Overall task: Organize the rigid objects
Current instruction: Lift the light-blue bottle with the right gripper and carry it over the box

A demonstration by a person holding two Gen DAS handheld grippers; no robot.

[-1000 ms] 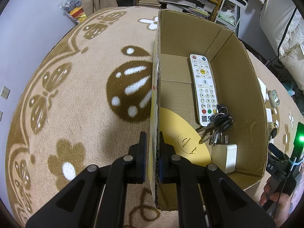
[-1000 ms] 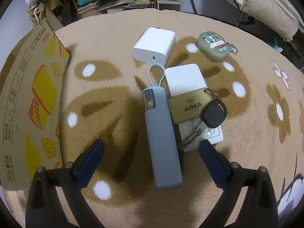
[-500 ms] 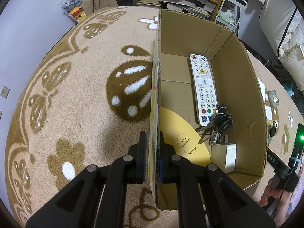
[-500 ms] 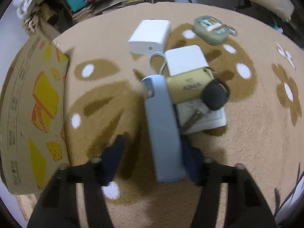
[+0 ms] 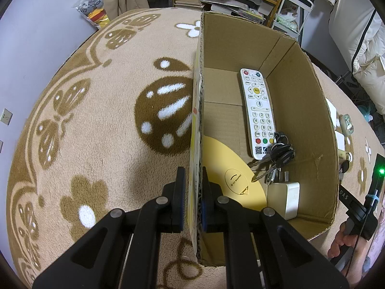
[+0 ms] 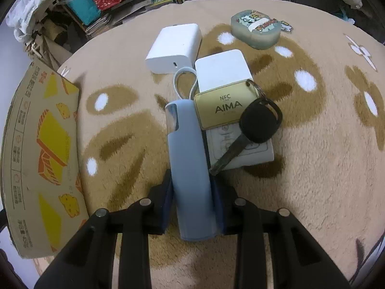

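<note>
My left gripper [image 5: 192, 200] is shut on the near side wall of the open cardboard box [image 5: 300, 96], one finger inside and one outside. In the box lie a white remote [image 5: 258, 110], a bunch of keys [image 5: 279, 154], a yellow disc [image 5: 226, 168] and a white charger [image 5: 285, 198]. On the carpet, a pale blue cylindrical case [image 6: 186, 149] with a white loop lies between the fingers of my right gripper [image 6: 192, 192]. Its jaws are closing and both pads touch the case's sides. A black key [image 6: 259, 122] with a gold AIMA tag [image 6: 223, 108] rests on a white power bank [image 6: 223, 69] beside the case.
A white charger cube [image 6: 175, 45] and a grey-green sticker-covered case [image 6: 255, 30] lie farther off on the patterned carpet. The box's printed outer wall [image 6: 41, 149] stands to the left. Shelves with books and bags line the room's edge. A hand [image 5: 346, 240] shows at the left wrist view's lower right.
The right gripper's jaws went from wide apart to closed around the blue case, and it came nearer and lower over it. The left gripper and box did not move.
</note>
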